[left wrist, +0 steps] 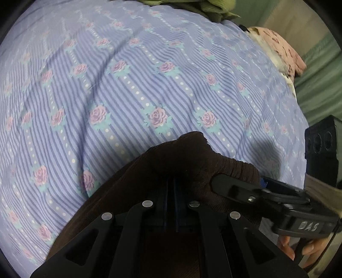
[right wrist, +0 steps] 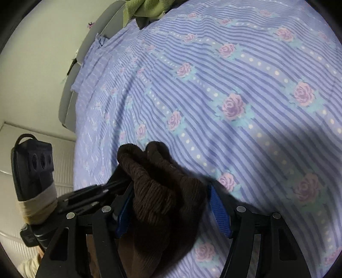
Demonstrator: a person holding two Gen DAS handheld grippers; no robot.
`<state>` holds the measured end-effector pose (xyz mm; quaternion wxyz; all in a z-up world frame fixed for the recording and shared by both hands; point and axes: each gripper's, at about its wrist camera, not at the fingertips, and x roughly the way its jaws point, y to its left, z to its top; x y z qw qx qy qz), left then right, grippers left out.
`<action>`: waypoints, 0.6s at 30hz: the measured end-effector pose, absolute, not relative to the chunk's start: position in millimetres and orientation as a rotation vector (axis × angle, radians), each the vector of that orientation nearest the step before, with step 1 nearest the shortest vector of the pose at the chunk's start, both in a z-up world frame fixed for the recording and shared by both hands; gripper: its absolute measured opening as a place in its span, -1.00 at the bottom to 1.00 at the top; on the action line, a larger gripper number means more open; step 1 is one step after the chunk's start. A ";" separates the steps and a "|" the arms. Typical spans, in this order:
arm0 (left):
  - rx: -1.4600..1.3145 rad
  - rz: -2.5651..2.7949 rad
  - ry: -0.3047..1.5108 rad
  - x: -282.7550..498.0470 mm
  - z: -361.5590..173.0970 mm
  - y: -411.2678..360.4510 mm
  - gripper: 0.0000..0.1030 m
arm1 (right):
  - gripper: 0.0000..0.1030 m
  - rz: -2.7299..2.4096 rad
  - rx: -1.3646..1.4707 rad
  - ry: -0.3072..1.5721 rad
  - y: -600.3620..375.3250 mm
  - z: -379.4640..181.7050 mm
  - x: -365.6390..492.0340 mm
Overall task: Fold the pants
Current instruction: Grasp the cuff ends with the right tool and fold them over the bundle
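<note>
The dark brown pants (left wrist: 171, 166) are lying bunched at the near edge of the bed (left wrist: 128, 85), their ribbed waistband (right wrist: 149, 171) heaped up between both tools. Beyond them the striped, rose-printed sheet (right wrist: 235, 85) is stretching wide and bare toward green cloth (right wrist: 147, 8) at the far edge; a pink pillow (left wrist: 282, 49) is sitting at one side. The left gripper (left wrist: 170, 192) is keeping its fingers pressed together, pinching the pants. The right gripper (right wrist: 168, 205) is holding its blue-padded fingers (right wrist: 220, 211) spread around the waistband; the far pad is standing clear of the cloth.
</note>
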<state>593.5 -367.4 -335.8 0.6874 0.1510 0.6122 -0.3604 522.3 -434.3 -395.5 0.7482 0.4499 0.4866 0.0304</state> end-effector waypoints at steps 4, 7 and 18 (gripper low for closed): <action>0.275 -0.799 1.395 596.2 -322.7 -357.9 -0.85 | -0.18 0.042 0.961 1.079 -430.1 -379.4 527.9; 0.194 -0.806 1.310 587.7 -283.7 -334.1 -0.70 | -0.19 0.016 0.900 1.050 -425.1 -345.3 519.3; 0.046 -0.458 1.185 514.9 -194.3 -127.1 -0.50 | -0.19 0.013 0.446 0.901 -341.9 -176.9 499.5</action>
